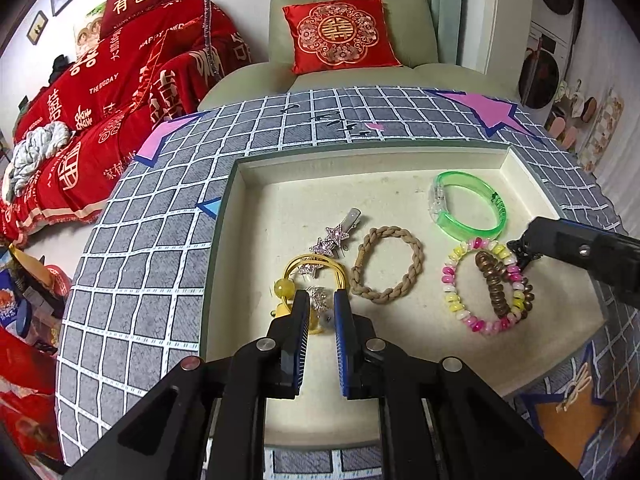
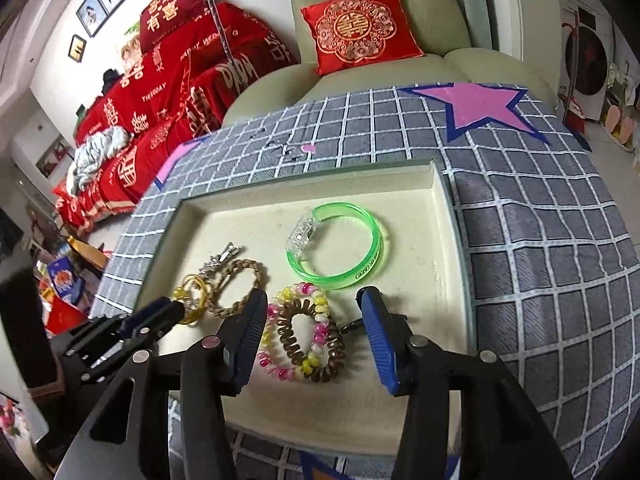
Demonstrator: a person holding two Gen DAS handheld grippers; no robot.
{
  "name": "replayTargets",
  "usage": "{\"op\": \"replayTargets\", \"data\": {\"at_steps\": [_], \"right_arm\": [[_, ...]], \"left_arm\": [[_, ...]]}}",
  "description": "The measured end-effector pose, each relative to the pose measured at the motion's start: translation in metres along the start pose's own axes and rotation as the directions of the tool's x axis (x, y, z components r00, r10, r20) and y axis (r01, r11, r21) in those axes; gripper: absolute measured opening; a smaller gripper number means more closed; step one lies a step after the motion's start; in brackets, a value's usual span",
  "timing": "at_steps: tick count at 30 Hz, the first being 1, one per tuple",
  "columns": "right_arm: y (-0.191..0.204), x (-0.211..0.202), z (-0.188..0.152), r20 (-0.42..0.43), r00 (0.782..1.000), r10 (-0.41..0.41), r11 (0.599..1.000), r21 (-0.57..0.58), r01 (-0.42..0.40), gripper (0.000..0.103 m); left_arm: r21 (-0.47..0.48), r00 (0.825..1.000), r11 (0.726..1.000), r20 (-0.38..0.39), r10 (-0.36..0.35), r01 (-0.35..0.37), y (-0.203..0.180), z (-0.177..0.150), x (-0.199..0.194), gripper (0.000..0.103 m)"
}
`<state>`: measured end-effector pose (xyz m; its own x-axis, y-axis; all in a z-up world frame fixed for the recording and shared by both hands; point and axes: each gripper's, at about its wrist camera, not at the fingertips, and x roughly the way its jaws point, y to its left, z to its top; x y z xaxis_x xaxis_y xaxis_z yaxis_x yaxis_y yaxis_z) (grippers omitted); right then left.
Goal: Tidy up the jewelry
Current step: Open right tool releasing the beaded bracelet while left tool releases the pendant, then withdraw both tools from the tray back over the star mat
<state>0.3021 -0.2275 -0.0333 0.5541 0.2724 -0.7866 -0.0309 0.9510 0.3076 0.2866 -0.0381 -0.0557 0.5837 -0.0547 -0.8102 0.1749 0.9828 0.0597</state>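
We find five pieces laid in the tray (image 2: 448, 216). Right gripper (image 2: 312, 300) stands open over the beaded bracelet (image 2: 298, 336); left gripper (image 1: 322, 300) nearly closed, seemingly pinching the yellow hair tie (image 1: 312, 270), unplaced.

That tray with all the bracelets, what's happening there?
Someone is sorting jewelry in a cream tray with two handheld grippers. The left gripper is nearly shut over a yellow bead hair tie. The right gripper is open above a pink and yellow bead bracelet and a brown coil hair tie. A green bangle, a braided loop and a star clip lie nearby.
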Motion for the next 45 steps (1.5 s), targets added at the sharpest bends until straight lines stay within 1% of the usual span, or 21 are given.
{"op": "replayTargets", "data": {"at_steps": [3, 6, 11, 12, 13, 15, 17, 18, 19, 21, 23, 27, 30, 35, 39, 42, 45], "right_arm": [[0.001, -0.013, -0.004, 0.010, 1.000, 0.002, 1.000, 0.000, -0.002, 0.054], [0.001, -0.025, -0.009, 0.018, 1.000, 0.008, 1.000, 0.000, -0.008, 0.058], [0.001, -0.038, -0.013, 0.024, 1.000, 0.010, 1.000, -0.007, -0.009, 0.060], [0.001, -0.040, -0.014, 0.026, 1.000, 0.010, 1.000, -0.007, -0.009, 0.061], [0.001, -0.043, -0.014, 0.030, 1.000, 0.010, 1.000, -0.006, -0.009, 0.063], [-0.001, -0.048, -0.014, 0.036, 0.999, 0.015, 1.000, -0.002, -0.014, 0.068], [-0.003, -0.053, -0.016, 0.042, 0.999, 0.026, 1.000, 0.000, -0.026, 0.076], [-0.003, -0.056, -0.017, 0.044, 0.999, 0.027, 1.000, 0.000, -0.027, 0.078], [-0.004, -0.058, -0.018, 0.045, 0.999, 0.028, 1.000, 0.001, -0.028, 0.082], [-0.006, -0.063, -0.022, 0.042, 0.998, 0.037, 0.999, 0.011, -0.038, 0.083], [-0.009, -0.067, -0.028, 0.034, 0.998, 0.046, 0.999, 0.016, -0.047, 0.083], [-0.013, -0.075, -0.044, 0.016, 0.999, 0.047, 0.999, 0.016, -0.047, 0.083], [-0.021, -0.079, -0.059, -0.008, 0.999, 0.049, 0.998, 0.035, -0.048, 0.083], [-0.039, -0.076, -0.083, -0.070, 0.998, -0.003, 0.997, 0.080, 0.008, 0.083], [-0.051, -0.067, -0.092, -0.121, 0.991, -0.049, 0.992, 0.112, 0.063, 0.083], [-0.052, -0.058, -0.095, -0.147, 0.987, -0.071, 0.990, 0.112, 0.088, 0.083], [-0.049, -0.047, -0.096, -0.166, 0.980, -0.112, 0.988, 0.089, 0.128, 0.083]], "left_arm": [[-0.006, 1.000, 1.000, 0.006, 0.005, -0.005, 0.000, -0.001, -0.006, 0.021], [-0.013, 1.000, 1.000, 0.016, 0.007, -0.007, 0.000, 0.000, -0.012, 0.021], [-0.023, 1.000, 1.000, 0.021, -0.003, 0.003, 0.002, 0.003, -0.018, 0.022], [-0.031, 1.000, 0.999, 0.020, -0.010, 0.010, 0.003, 0.004, -0.020, 0.056], [-0.047, 1.000, 0.999, 0.020, -0.009, 0.010, 0.005, 0.005, -0.021, 0.103], [-0.066, 0.997, 0.998, 0.073, 0.007, -0.003, 0.008, 0.005, -0.030, 0.103], [-0.049, 0.998, 0.999, 0.066, 0.001, 0.002, 0.007, 0.007, -0.032, 0.103], [-0.045, 0.998, 0.999, 0.067, 0.007, -0.004, 0.006, 0.007, -0.033, 0.103], [-0.039, 0.997, 0.999, 0.071, 0.018, -0.015, 0.006, 0.006, -0.035, 0.103], [-0.028, 0.997, 0.999, 0.078, 0.022, -0.020, 0.004, 0.002, -0.040, 0.103], [-0.011, 0.997, 1.000, 0.080, 0.008, -0.007, 0.000, -0.005, -0.046, 0.103], [0.011, 0.998, 1.000, 0.067, -0.001, 0.000, -0.008, -0.029, -0.060, 0.103], [0.016, 0.999, 0.999, 0.033, -0.041, 0.041, -0.014, -0.050, -0.067, 0.103], [-0.006, 0.997, 0.997, -0.007, -0.075, 0.075, -0.025, -0.076, -0.076, 0.103], [-0.051, 0.995, 0.994, -0.025, -0.094, 0.092, -0.035, -0.094, -0.080, 0.103], [-0.060, 0.995, 0.994, -0.036, -0.090, 0.088, -0.045, -0.102, -0.079, 0.103], [-0.045, 0.997, 0.997, -0.039, -0.068, 0.067, -0.056, -0.107, -0.077, 0.103]]}}
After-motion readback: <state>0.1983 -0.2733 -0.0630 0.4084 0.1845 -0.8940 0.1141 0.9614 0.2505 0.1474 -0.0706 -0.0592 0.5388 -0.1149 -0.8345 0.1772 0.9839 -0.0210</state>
